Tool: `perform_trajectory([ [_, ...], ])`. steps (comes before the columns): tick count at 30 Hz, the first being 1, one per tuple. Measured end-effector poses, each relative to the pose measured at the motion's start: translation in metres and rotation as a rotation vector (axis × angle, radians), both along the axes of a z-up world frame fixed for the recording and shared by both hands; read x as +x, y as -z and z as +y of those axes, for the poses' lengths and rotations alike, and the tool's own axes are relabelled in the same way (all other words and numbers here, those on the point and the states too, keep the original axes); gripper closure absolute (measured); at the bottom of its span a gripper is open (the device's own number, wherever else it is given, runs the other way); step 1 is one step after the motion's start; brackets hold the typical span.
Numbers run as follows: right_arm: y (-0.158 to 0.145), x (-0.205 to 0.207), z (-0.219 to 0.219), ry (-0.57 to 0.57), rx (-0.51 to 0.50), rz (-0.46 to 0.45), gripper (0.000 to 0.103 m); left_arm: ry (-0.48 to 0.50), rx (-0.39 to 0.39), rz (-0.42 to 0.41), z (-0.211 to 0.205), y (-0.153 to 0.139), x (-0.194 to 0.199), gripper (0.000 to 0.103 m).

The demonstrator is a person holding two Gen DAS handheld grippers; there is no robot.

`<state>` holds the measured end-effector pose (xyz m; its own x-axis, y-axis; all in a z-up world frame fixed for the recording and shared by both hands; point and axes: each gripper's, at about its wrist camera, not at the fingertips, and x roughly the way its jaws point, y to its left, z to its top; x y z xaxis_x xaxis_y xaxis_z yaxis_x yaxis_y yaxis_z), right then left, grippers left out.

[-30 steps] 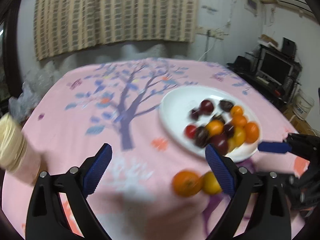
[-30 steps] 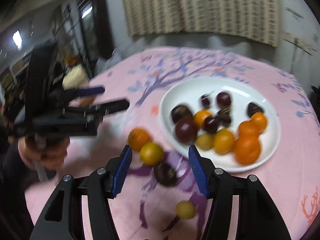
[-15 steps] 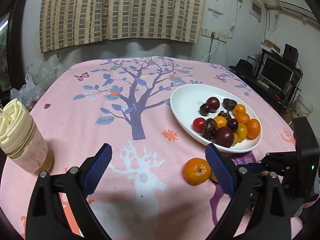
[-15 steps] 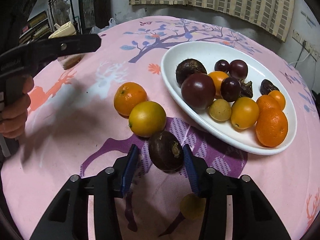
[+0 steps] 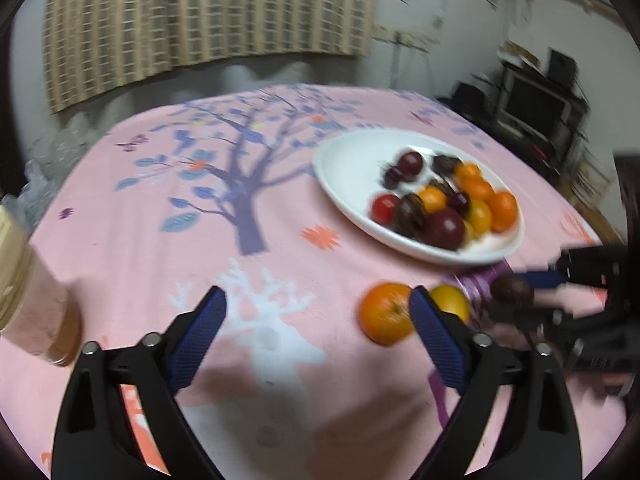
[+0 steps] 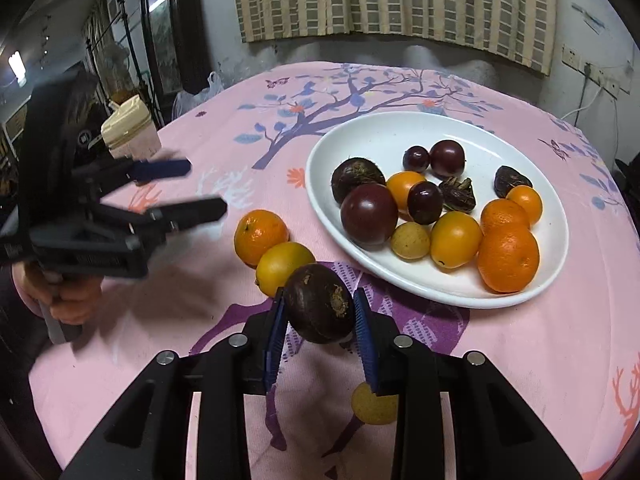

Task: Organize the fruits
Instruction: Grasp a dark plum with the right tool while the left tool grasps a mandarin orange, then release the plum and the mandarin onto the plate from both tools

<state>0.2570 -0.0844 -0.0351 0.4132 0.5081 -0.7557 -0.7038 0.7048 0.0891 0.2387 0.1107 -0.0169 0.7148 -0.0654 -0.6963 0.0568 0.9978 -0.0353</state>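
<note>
right gripper [image 6: 320, 316] grasps the dark round fruit [image 6: 320, 304] at its middle; firm, light, roll-prone. left gripper [image 5: 316, 336] is released.

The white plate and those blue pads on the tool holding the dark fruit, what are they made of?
The white plate looks like glazed ceramic, glossy with soft reflections, though it could be melamine. The blue pads on the right tool look like ribbed rubber or soft plastic, matte, pressed against the dark fruit.

Black tool [image 6: 320, 316], blue ribbed pads [image 6: 274, 332], silver screws.
</note>
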Motion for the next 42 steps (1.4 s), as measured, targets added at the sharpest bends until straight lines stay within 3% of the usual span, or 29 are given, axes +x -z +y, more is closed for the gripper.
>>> perform_trajectory([
  [7,-0.001,0.0,-0.004,0.013,0.01,0.01,0.07,0.112,0.044,0.043,-0.021,0.018,0.002,0.046],
  [14,0.003,0.001,-0.001,0.019,-0.003,0.012,0.07,0.164,0.07,0.065,-0.035,0.028,0.006,0.051],
  [18,0.005,0.002,0.0,0.023,-0.007,0.016,0.07,0.17,0.013,0.093,-0.033,0.031,0.017,0.054],
  [25,0.006,0.003,-0.001,0.029,-0.006,0.019,0.07,0.186,0.019,0.13,-0.043,0.038,0.035,0.058],
  [35,0.002,0.001,-0.005,0.024,0.008,0.02,0.07,0.181,0.012,0.126,-0.04,0.037,0.022,0.06],
  [39,-0.006,-0.001,-0.01,0.012,0.057,0.018,0.07,0.195,-0.002,0.108,-0.041,0.025,0.006,0.06],
  [42,-0.025,0.01,-0.023,0.095,0.184,-0.024,0.07,0.214,-0.036,0.038,-0.045,-0.003,0.004,0.06],
])
